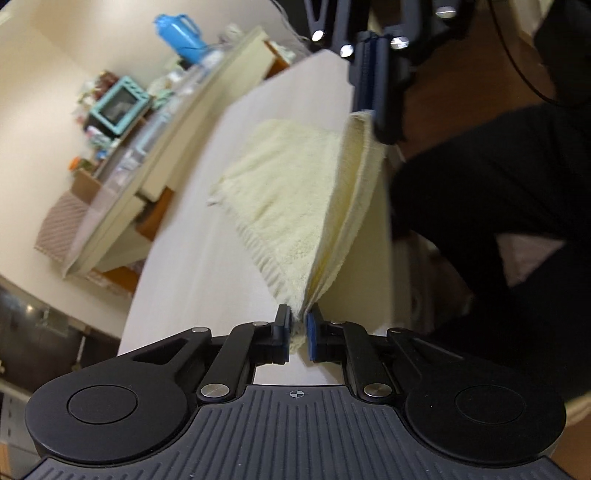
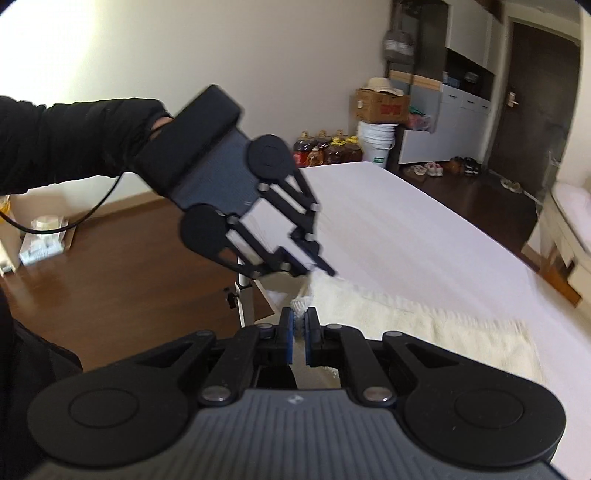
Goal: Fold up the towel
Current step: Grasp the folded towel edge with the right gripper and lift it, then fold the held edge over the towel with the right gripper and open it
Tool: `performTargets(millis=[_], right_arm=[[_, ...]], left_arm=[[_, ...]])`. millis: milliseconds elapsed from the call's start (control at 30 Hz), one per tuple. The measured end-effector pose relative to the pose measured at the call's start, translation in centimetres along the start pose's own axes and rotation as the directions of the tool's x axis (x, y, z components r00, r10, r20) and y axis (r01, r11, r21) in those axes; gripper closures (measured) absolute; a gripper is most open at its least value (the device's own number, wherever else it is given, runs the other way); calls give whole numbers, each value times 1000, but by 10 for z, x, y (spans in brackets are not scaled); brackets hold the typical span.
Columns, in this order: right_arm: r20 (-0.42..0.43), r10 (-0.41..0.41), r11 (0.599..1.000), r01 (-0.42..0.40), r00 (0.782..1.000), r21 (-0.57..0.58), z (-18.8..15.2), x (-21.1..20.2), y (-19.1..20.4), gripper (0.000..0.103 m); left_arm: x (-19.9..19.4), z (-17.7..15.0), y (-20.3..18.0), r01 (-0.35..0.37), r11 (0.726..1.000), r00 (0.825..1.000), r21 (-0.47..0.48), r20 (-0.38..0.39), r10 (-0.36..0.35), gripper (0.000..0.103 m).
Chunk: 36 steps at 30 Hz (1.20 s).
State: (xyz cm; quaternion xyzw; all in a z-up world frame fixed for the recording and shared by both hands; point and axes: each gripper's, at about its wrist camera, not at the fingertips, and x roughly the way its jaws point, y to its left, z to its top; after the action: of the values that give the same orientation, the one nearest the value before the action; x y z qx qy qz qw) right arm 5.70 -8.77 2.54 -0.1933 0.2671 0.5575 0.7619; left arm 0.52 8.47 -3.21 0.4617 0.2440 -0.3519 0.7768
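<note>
A pale cream towel (image 1: 291, 192) lies partly on the white table (image 1: 207, 258), its near edge lifted off the surface. My left gripper (image 1: 298, 328) is shut on one towel corner. My right gripper (image 1: 373, 74) shows at the top of the left wrist view, shut on the other corner of the same edge. In the right wrist view my right gripper (image 2: 300, 328) pinches the towel (image 2: 424, 332), and my left gripper (image 2: 317, 266) holds the far corner just above the table (image 2: 406, 229).
A cluttered shelf with a blue jug (image 1: 181, 33) and a teal box (image 1: 120, 105) stands beyond the table. Oil bottles (image 2: 328, 149), a white bucket (image 2: 376, 142), a cardboard box (image 2: 382, 105) and cabinets stand by the far wall. The person's dark clothing (image 1: 491, 206) is close on the right.
</note>
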Motion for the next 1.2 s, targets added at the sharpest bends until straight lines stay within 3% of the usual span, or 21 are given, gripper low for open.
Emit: performTargets(millis=[233, 333, 467, 700, 800, 967, 1100, 1200], right_arm=[[126, -12, 993, -3, 992, 117, -15, -33, -14, 96], [201, -83, 973, 36, 976, 226, -23, -50, -44, 96], [238, -162, 934, 71, 958, 351, -35, -58, -90, 96], [225, -250, 840, 95, 942, 535, -62, -46, -177, 96], [199, -252, 809, 93, 947, 580, -70, -33, -202, 96], [150, -260, 772, 112, 954, 625, -91, -26, -216, 96], [128, -276, 767, 138, 953, 626, -103, -32, -210, 84], [132, -302, 774, 162, 944, 612, -105, -38, -202, 83]], left_arm=[[-9, 38, 29, 44, 999, 999, 23, -26, -43, 94], [2, 63, 55, 34, 999, 999, 22, -29, -34, 94], [34, 93, 78, 40, 998, 998, 39, -40, -39, 94], [105, 125, 112, 66, 997, 995, 33, -80, -63, 94], [131, 133, 124, 77, 997, 992, 18, -99, -75, 93], [142, 128, 135, 81, 994, 993, -70, -83, -87, 91], [150, 124, 143, 85, 986, 993, -140, -70, -96, 78], [157, 121, 150, 89, 977, 993, -192, -60, -102, 64]])
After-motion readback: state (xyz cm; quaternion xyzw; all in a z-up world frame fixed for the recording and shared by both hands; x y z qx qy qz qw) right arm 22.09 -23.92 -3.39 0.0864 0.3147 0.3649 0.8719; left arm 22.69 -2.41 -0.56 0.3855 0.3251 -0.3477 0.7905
